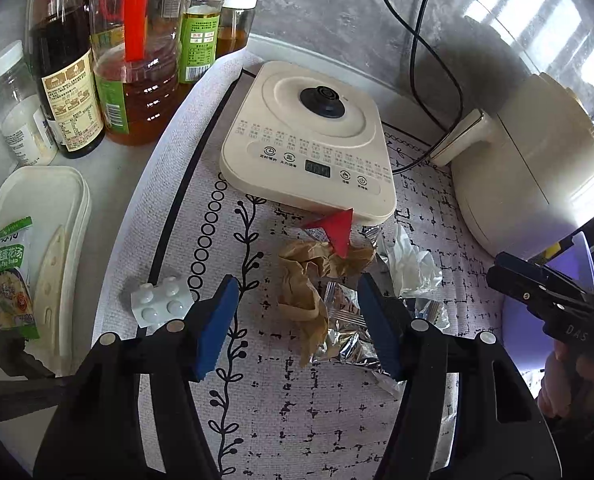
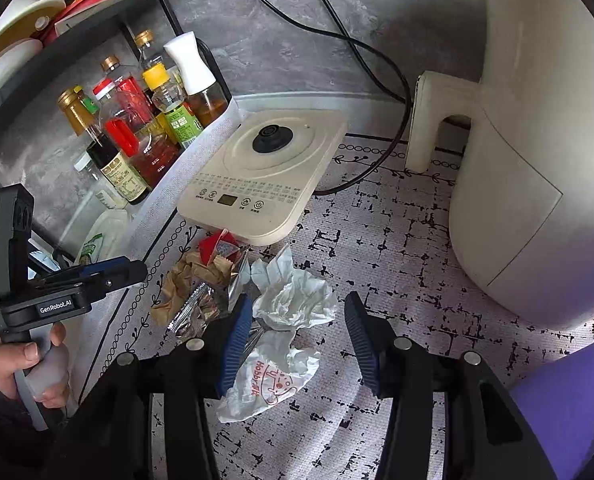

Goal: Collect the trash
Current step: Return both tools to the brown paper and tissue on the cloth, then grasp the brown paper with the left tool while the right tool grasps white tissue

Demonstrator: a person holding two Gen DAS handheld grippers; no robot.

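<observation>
The trash lies heaped on the mat [image 1: 337, 420] just near of the cooker [image 1: 309, 136]: brown paper [image 1: 301, 280], foil [image 1: 345, 340], white wrapper [image 2: 273, 376], tissue [image 2: 293, 296]. The left gripper [image 1: 297, 320] hangs with jaws wide around the brown paper, likely lined up to pinch it. The right gripper [image 2: 297, 344], jaws also spread, straddles the tissue and wrapper. A purple bin [image 2: 569, 396] sits at right; its contents are hidden.

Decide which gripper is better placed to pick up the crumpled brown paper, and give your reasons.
Left. The left gripper is open with the brown paper between its pads, while the right gripper sits over the white tissue.
</observation>
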